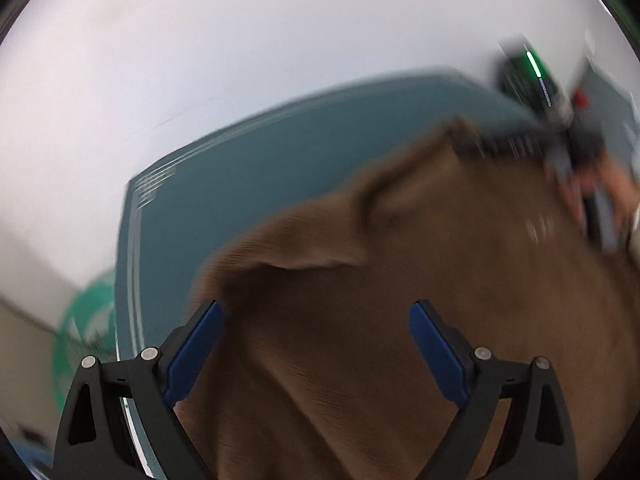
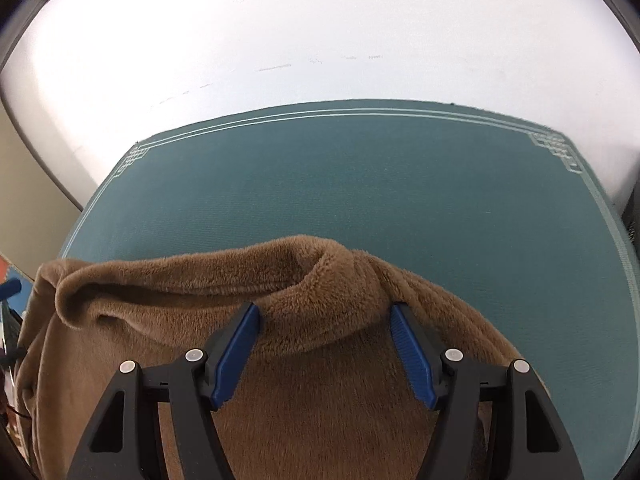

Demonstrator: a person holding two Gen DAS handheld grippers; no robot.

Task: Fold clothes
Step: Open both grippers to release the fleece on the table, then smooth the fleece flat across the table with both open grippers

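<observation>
A brown fleece garment (image 2: pixel 304 392) is lying in a loose heap on a teal mat (image 2: pixel 360 184) that is covering the white table (image 2: pixel 280 20), bunched toward the near edge with a thick rolled rim, perhaps a collar or hem, curling up at its far side. It is not lying flat, and no tidy folded stack is showing. The right claw (image 2: pixel 325 344) is hovering just over that rolled rim with its blue pads spread wide, gripping nothing. The left claw (image 1: pixel 316 344) is also standing wide open above the fabric (image 1: pixel 400 320), in a view smeared by motion blur; beyond it the person's hand (image 1: pixel 600 200) is showing on the other tool. Judging by the crumpled lie, the garment is either being spread out for folding or being gathered between folds; the pictures are not settling which. Whichever it is, the coming move is calling for each claw to close on a single edge of the thick pile, not on a doubled bunch, so that the cloth is pulling taut evenly.
</observation>
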